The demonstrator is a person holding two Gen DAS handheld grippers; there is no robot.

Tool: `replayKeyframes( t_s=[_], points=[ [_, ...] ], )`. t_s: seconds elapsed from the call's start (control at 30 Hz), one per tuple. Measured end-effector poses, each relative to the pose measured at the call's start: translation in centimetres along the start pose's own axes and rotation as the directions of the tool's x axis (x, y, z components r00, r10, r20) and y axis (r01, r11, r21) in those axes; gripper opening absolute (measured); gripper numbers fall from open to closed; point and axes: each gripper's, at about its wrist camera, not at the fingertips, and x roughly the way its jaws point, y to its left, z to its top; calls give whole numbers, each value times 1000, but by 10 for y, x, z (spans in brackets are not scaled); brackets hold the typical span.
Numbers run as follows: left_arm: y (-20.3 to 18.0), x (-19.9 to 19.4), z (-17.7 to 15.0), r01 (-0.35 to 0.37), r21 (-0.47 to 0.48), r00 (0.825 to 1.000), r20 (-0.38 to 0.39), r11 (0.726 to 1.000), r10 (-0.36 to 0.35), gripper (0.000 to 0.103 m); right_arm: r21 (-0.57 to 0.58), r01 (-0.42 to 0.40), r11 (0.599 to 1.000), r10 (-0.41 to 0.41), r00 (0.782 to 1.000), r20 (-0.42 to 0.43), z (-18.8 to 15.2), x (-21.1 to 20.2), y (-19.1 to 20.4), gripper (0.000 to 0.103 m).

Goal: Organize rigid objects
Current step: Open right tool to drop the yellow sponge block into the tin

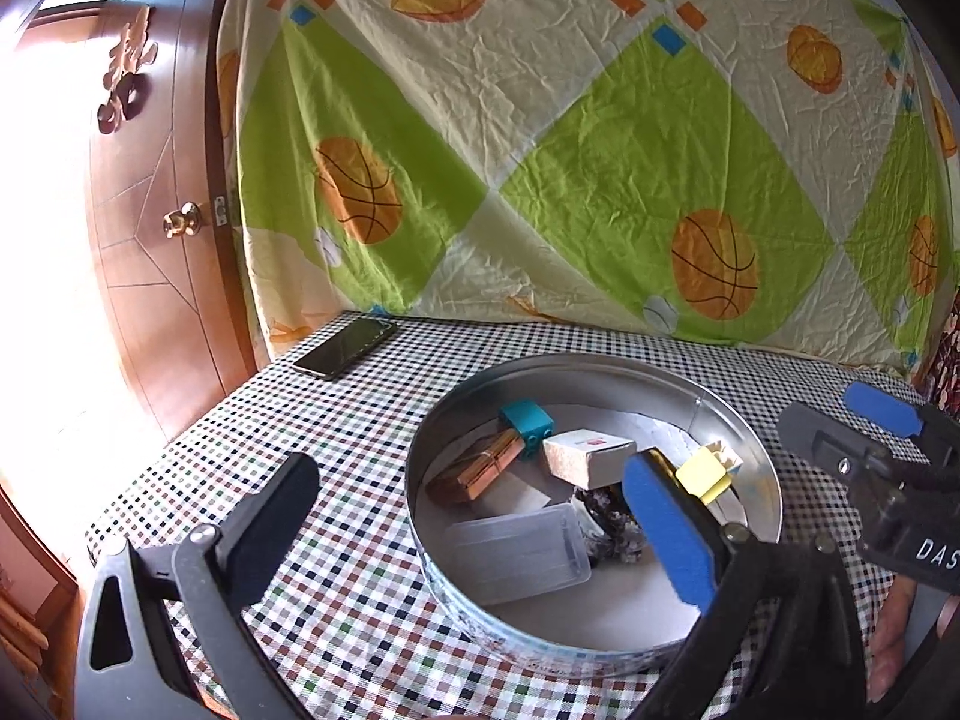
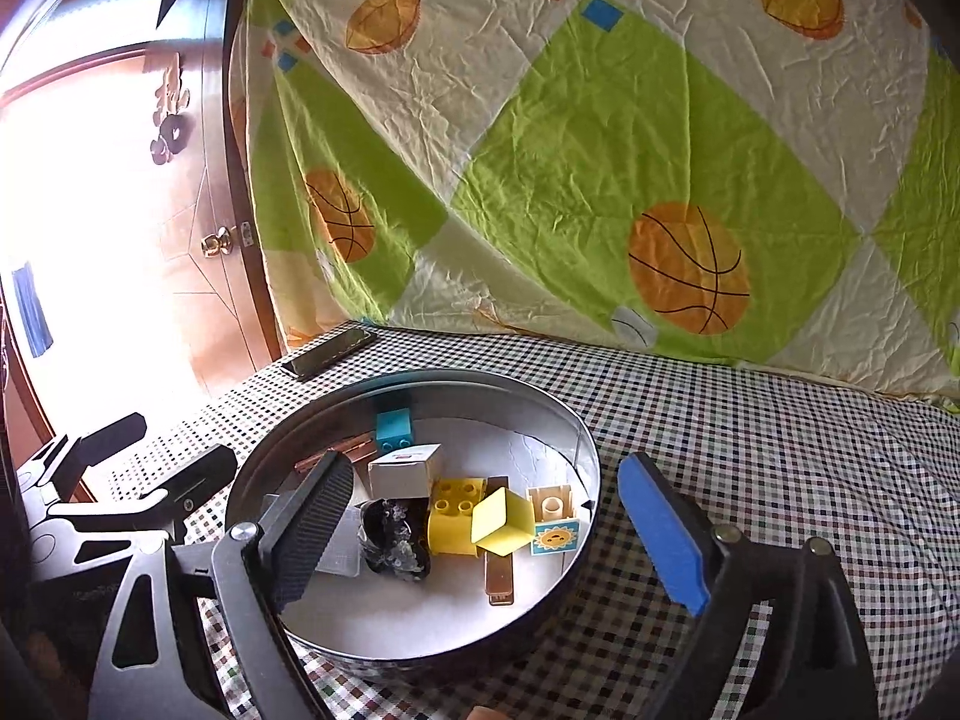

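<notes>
Both jaws stand wide and empty: the left hand-held gripper (image 1: pixel 480 534) and right hand-held gripper (image 2: pixel 489 540) hover over the round tin (image 2: pixel 576 438) just ahead, blocks piled inside. A careless dip could knock the yellow cube (image 2: pixel 503 521) off its perch
</notes>
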Motion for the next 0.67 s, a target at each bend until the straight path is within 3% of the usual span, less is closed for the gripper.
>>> replayKeyframes(
  t_s=[0.67],
  points=[
    [4, 6, -9, -9, -5, 1000, -16, 1000, 9, 103, -22, -7, 1000, 7, 1000, -18, -6, 4, 11, 92]
  ],
)
